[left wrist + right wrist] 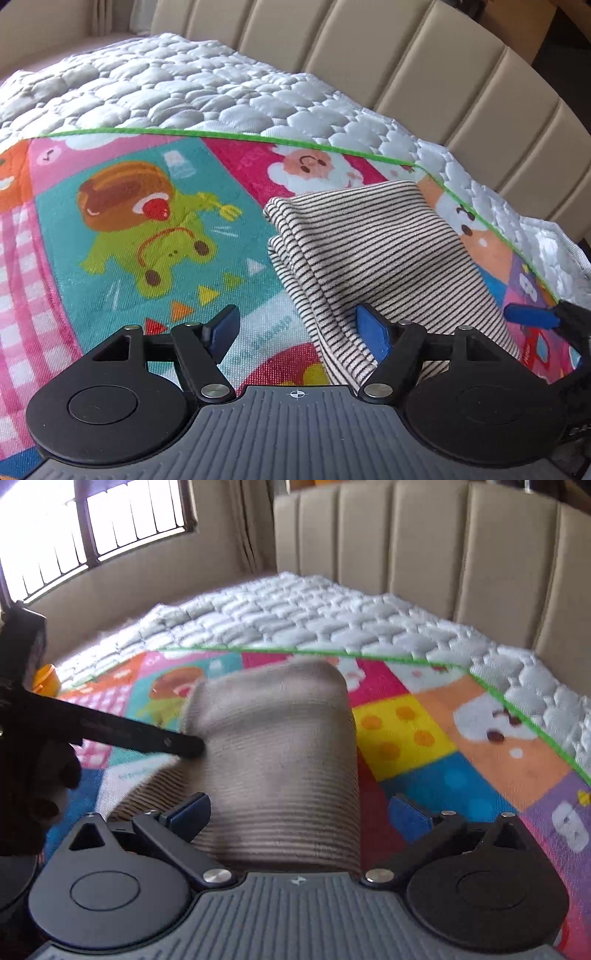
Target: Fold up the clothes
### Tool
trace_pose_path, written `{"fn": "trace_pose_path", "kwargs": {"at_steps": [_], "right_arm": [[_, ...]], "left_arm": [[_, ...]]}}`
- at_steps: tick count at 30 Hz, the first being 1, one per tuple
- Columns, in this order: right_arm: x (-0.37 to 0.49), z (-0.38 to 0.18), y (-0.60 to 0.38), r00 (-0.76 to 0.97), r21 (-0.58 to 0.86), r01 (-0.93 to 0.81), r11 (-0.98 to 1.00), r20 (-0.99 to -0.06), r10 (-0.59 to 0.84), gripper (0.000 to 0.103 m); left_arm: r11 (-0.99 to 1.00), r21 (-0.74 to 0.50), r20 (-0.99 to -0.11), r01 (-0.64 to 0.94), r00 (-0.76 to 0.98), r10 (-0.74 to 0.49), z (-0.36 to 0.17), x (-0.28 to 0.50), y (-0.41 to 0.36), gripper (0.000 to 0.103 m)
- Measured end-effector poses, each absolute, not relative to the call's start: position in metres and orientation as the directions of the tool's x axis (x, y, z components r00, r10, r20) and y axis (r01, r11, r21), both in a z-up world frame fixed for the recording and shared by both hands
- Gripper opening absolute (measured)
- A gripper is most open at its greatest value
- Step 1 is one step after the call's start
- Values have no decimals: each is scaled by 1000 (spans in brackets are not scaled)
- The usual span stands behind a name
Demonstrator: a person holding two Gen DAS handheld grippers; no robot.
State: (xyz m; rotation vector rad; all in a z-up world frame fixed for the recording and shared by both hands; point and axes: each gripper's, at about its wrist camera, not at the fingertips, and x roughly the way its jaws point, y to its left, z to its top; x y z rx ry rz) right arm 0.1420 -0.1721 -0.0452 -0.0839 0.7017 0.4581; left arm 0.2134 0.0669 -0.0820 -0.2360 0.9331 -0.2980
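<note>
Your two grippers [297, 332] [299, 812], both spread and empty, flank the folded striped garment [373, 251] running away from you.

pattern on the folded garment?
Thin dark stripes on a cream ground; the folded garment shows sharpest in the left wrist view, blurred in the right.

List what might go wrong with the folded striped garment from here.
1. Both grippers, left and right, are open, so nothing pins the striped garment; its stacked layers may slip apart.
2. The left gripper's right finger sits against the cloth and could drag the fold open if it moves.
3. The garment lies near the corner of the colourful mat, so a nudge might push it onto the quilted mattress.
</note>
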Motion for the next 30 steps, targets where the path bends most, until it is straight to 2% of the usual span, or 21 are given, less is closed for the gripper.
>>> {"fn": "trace_pose_path", "kwargs": {"at_steps": [3, 11, 14, 18, 20, 24, 27, 29, 30], "right_arm": [[139, -55, -149, 654, -19, -469, 883, -680, 332, 103], [138, -87, -123, 691, -207, -450, 869, -697, 193, 103], [141, -88, -125, 680, -179, -442, 879, -706, 198, 103], [144, -88, -126, 669, -163, -446, 880, -714, 207, 103], [143, -87, -127, 665, -155, -447, 881, -716, 211, 103], [148, -83, -133, 642, -115, -456, 883, -729, 237, 103], [154, -77, -141, 609, -62, -462, 885, -747, 265, 103], [158, -70, -149, 594, -6, -449, 893, -749, 294, 103], [160, -65, -154, 593, 32, -435, 900, -742, 313, 103]], "left_arm": [[927, -352, -752, 129, 551, -362, -84, 215, 70, 78], [941, -314, -766, 128, 551, -331, -87, 214, 67, 87], [939, -324, -767, 116, 549, -332, -89, 215, 68, 90], [936, -334, -761, 113, 553, -338, -81, 211, 71, 88], [916, -386, -746, 109, 547, -380, -72, 206, 74, 84], [873, -468, -725, 134, 506, -467, -68, 196, 70, 90], [866, -470, -739, 171, 461, -492, -75, 193, 55, 79], [861, -471, -745, 194, 435, -505, -79, 192, 46, 60], [862, -468, -737, 194, 452, -502, -78, 191, 46, 61]]}}
